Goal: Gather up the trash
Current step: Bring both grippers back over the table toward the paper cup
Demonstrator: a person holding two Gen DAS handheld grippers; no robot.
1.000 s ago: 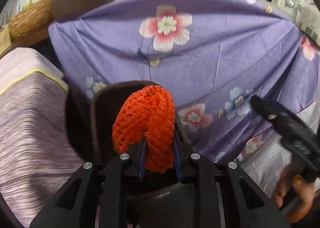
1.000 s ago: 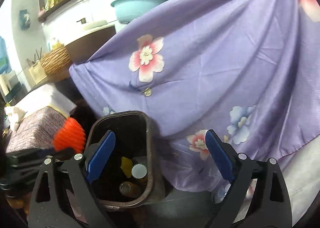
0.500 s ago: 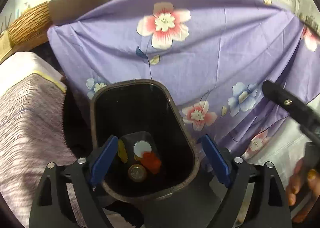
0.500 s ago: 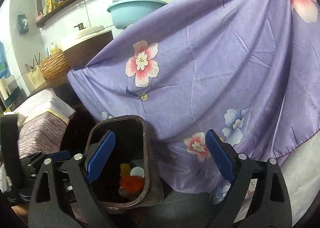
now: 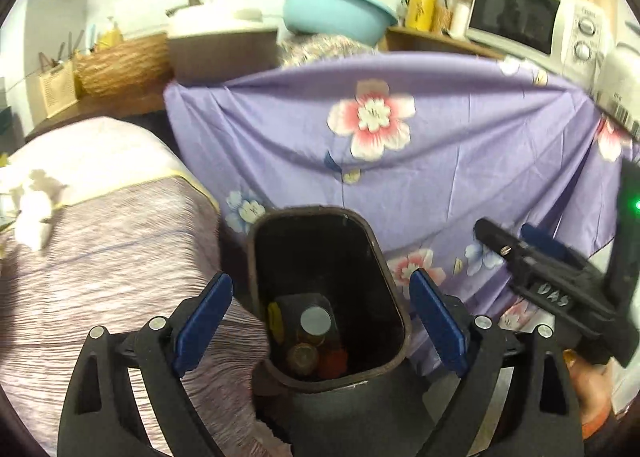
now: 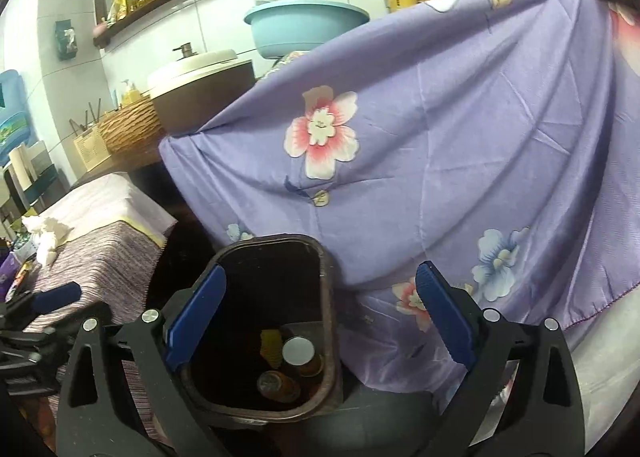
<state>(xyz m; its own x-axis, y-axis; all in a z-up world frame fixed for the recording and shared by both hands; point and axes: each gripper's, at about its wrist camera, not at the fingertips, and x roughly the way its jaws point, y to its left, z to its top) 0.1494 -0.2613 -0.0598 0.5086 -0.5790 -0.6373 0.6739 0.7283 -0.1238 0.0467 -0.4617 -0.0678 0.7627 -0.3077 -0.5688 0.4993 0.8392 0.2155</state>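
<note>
Trash bin (image 5: pixel 328 297), dark brown, rounded-rectangular, open-topped; seen from above between and just beyond the blue pads of the left gripper (image 5: pixel 320 321). At the bottom of the bin: orange foam net (image 5: pixel 334 363), crumpled, beside a can end (image 5: pixel 304 355), a round white lid (image 5: pixel 316 319) and a yellow scrap (image 5: pixel 274 317). Left jaws spread wide, just opened within the last second, nothing between the pads, neither pad touching the bin rim. Right gripper (image 6: pixel 320 329) likewise spread wide and empty; the bin's right wall between its jaws, the bin's left rim hidden behind the left pad. From the left wrist view, right gripper's black body to the right of the jaws, held by a hand (image 5: pixel 588 389). Beyond the jaws, a purple floral cloth (image 5: pixel 400 161) draped down behind the bin. Left of the jaws, a striped lilac cover (image 5: pixel 100 241) with crumpled white tissue (image 5: pixel 34 217) on it. Farther back, a blue basin (image 5: pixel 336 13), a woven basket (image 5: pixel 120 65) and a white microwave (image 5: pixel 532 25).
</note>
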